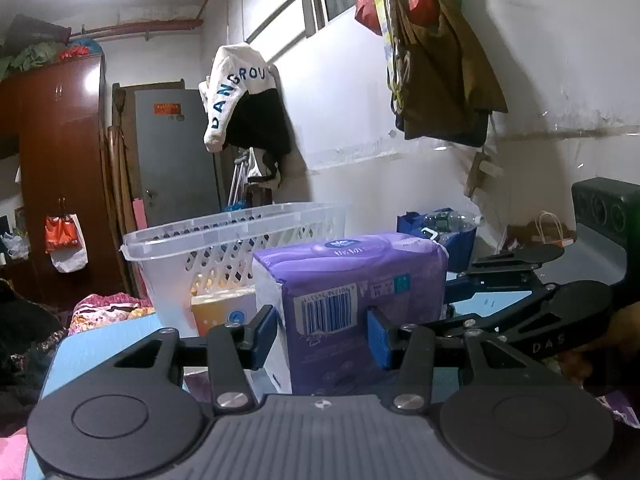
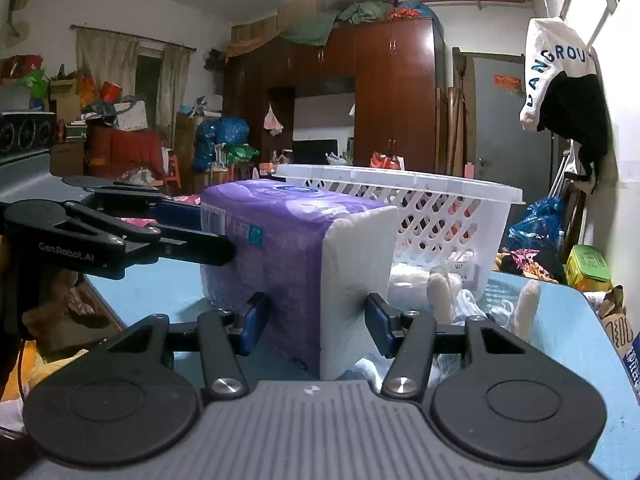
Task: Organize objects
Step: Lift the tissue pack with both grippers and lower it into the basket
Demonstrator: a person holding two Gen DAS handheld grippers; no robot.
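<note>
Purple pack (image 1: 352, 304) upright on blue table (image 2: 560, 320), pinched at opposite ends by left gripper (image 1: 322, 332) and right gripper (image 2: 316, 320), long axis between them; white basket (image 2: 420, 208) just behind.

Purple tissue pack and white basket on blue table.
Purple plastic-wrapped pack (image 1: 352, 292), barcode label on one face, white end panel exposed, stands upright on the blue tabletop (image 2: 560, 320), just before the white lattice basket (image 2: 432, 216).

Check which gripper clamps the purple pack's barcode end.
The left gripper does: the barcode sits between its pads on the purple pack; the right gripper straddles the white-edged corner.
</note>
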